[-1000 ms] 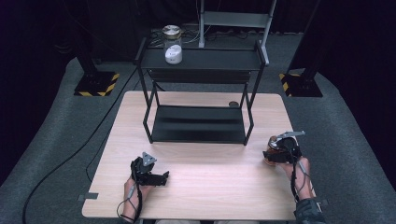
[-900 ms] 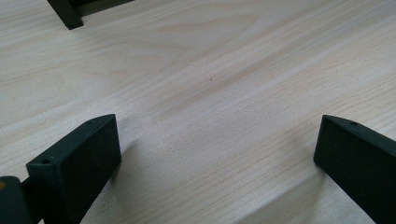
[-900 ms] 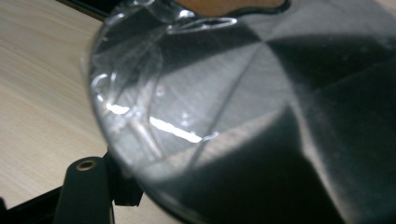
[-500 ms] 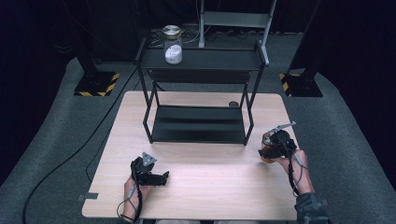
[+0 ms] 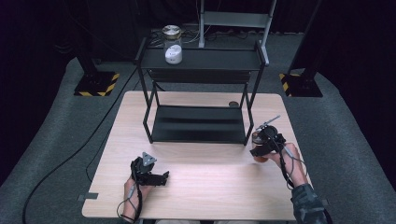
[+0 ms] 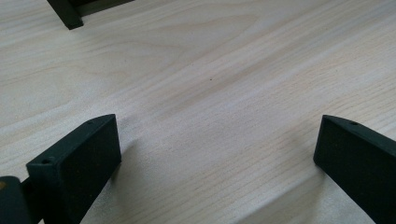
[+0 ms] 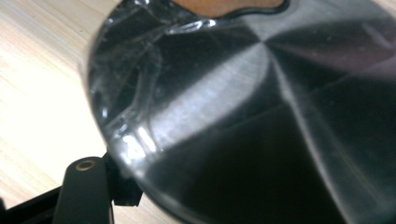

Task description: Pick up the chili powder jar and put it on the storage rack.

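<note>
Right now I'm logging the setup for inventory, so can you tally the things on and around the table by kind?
Tongs: 2, left and right
Jars: 2, one on the shelf rack's top, one with a shiny dark lid at the right tongs
Black shelf rack: 1
Wooden table: 1
Total: 6
</note>
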Motion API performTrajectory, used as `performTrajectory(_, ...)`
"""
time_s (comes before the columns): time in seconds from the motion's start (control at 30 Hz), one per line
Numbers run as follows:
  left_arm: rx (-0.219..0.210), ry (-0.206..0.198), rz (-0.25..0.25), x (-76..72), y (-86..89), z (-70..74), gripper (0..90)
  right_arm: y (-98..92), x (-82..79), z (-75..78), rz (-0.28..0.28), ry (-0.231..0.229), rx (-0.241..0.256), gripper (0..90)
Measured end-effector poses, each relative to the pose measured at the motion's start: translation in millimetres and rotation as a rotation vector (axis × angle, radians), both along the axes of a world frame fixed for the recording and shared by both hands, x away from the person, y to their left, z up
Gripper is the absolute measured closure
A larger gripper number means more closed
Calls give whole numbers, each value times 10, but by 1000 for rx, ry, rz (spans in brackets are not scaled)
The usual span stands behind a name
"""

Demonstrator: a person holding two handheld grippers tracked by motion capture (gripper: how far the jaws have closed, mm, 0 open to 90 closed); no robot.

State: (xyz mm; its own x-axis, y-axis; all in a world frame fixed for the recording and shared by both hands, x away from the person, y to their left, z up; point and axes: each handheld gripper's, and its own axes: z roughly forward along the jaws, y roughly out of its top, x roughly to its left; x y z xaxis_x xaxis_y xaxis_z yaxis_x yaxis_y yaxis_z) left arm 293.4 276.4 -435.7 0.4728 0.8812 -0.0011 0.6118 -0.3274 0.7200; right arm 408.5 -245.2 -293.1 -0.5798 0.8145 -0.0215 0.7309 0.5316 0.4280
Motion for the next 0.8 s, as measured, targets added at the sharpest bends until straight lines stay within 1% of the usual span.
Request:
performTrajectory(0.2, 0, 0, 0, 0, 0, 0, 2, 152, 115, 76, 40, 34, -27, 305)
performTrajectory(0.4, 0, 0, 0, 1, 1, 0, 2, 293, 212, 148, 73, 59, -49, 305)
performTrajectory(0.63, 0, 0, 0, 0, 1, 0, 2, 450, 312, 282, 108, 78, -82, 305)
performTrajectory(0.8, 0, 0, 0, 0, 1, 0, 2, 520, 369, 384, 127, 89, -95, 305)
